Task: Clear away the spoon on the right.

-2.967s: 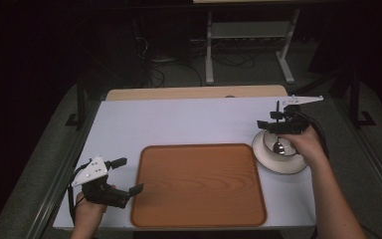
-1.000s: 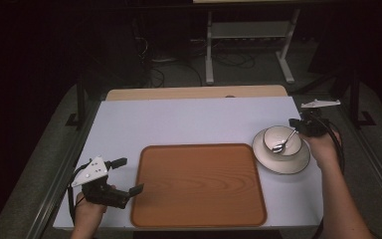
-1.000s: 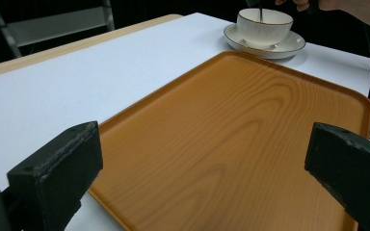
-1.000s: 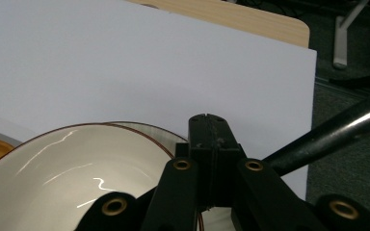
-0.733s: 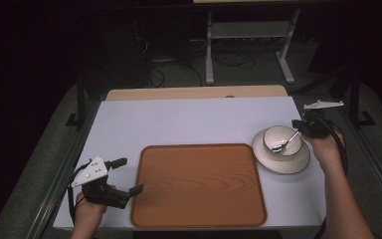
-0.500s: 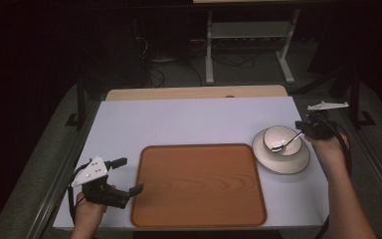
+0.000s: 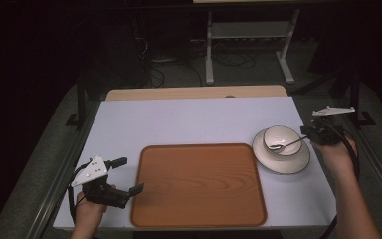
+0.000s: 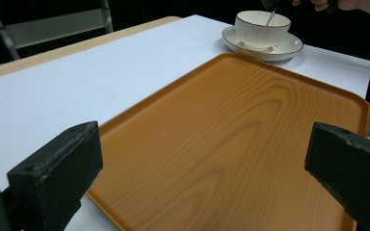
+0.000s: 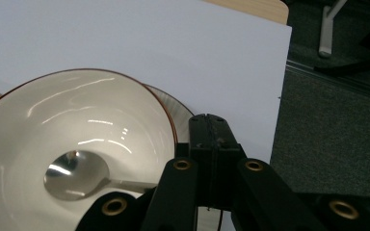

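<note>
Right gripper (image 7: 309, 135) clamped on the steel spoon (image 7: 287, 145) — its bowl inside the glossy white cup (image 7: 281, 140) near the table's right edge (image 7: 323, 164); left gripper (image 7: 128, 176) released beside the wood-grain tray (image 7: 199, 189) — open tabletop beyond.

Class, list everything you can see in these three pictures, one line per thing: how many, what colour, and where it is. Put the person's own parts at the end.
Table: one, white top with a pale wood strip along its far edge, centre of the high view.
Tray: one, orange-brown wood grain, lying on the near middle of the table.
Saucer: one, cream, on the table to the right of the tray.
Bowl: one, cream with a thin brown rim, standing on the saucer.
Spoon: one, silver, its scoop inside the bowl.
Metal stand: one, grey, on the floor beyond the table.
Left hand-held gripper: one, black, jaws open, at the tray's left edge.
Right hand-held gripper: one, black, jaws shut on the spoon's handle, right of the bowl.
</note>
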